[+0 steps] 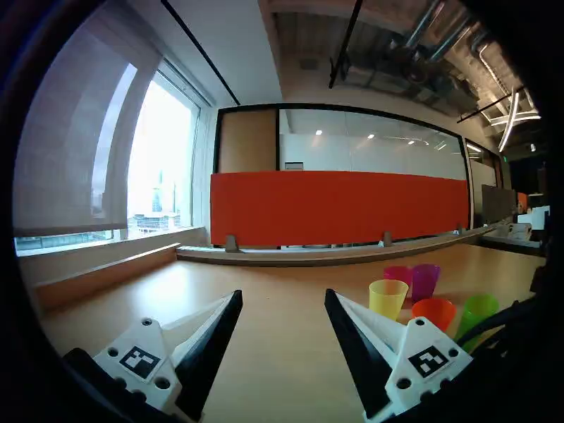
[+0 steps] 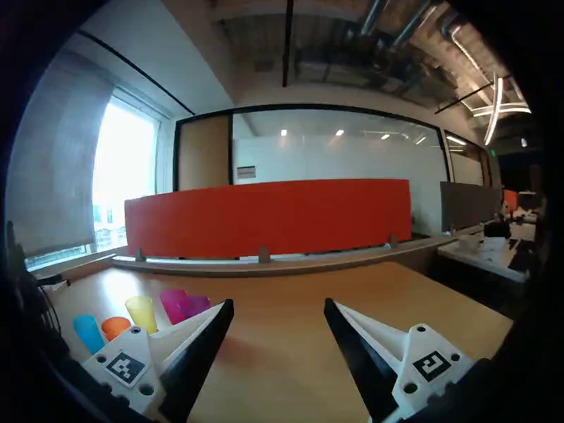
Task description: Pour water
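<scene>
Several plastic cups stand together on the wooden table. In the left gripper view they sit right of my left gripper: a yellow cup, a pink cup, a purple cup, an orange cup and a green cup. The left gripper is open with nothing between its fingers. In the right gripper view the cups lie to the left: blue cup, orange cup, yellow cup, pink cup, purple cup. My right gripper is open and holds nothing.
An orange divider panel runs along the table's far edge. A window with a sill is on the left. A neighbouring desk with mugs and clutter stands at the right. Black cables trail near the green cup.
</scene>
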